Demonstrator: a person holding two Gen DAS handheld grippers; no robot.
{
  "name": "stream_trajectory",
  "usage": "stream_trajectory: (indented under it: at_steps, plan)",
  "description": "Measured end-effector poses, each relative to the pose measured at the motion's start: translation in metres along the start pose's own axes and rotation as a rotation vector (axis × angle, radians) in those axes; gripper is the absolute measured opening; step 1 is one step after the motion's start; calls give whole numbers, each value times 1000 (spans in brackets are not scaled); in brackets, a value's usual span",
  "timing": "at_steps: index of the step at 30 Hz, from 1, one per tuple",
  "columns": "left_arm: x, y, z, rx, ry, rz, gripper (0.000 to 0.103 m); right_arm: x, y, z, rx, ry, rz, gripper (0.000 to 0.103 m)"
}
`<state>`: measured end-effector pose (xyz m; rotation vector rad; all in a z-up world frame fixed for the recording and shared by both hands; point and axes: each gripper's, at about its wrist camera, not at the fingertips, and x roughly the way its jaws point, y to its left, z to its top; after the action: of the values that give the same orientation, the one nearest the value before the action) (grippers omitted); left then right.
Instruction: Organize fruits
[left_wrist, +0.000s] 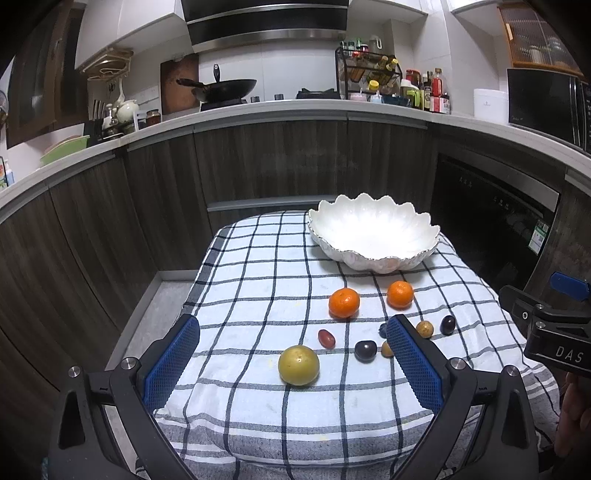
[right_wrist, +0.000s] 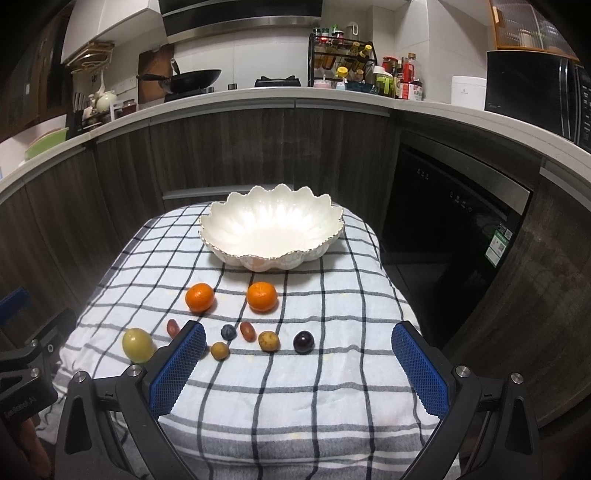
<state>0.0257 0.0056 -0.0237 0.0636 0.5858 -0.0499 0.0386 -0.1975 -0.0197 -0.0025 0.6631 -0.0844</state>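
A white scalloped bowl (left_wrist: 373, 236) (right_wrist: 273, 232) stands empty at the far end of a checked cloth (left_wrist: 258, 280) (right_wrist: 332, 302). Two mandarins (left_wrist: 344, 302) (left_wrist: 400, 294) lie in front of it, also seen in the right wrist view (right_wrist: 200, 297) (right_wrist: 262, 296). Nearer lie a yellow-green fruit (left_wrist: 298, 364) (right_wrist: 137, 345), dark plums (left_wrist: 365, 350) (right_wrist: 303, 342), red dates (left_wrist: 326, 338) (right_wrist: 248, 331), brown longans (left_wrist: 424, 328) (right_wrist: 268, 340) and a blueberry (right_wrist: 228, 332). My left gripper (left_wrist: 293, 363) is open, its fingers either side of the yellow-green fruit. My right gripper (right_wrist: 299, 363) is open and empty.
The cloth covers a small table with drop-offs on the left, right and far sides. Dark kitchen cabinets (left_wrist: 258, 166) curve behind it. A dishwasher (right_wrist: 454, 229) is at the right. The right gripper's body (left_wrist: 554, 332) shows at the right edge of the left wrist view.
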Motion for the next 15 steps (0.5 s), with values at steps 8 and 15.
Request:
stream_trajectory:
  at_steps: [8,15]
  plan:
    - [17,-7,0,32,32,-7,103,17,2,0,-6,30,-3,102]
    - [32,-4,1,28,59,-6,103,31,11,1,-45,30,17,102]
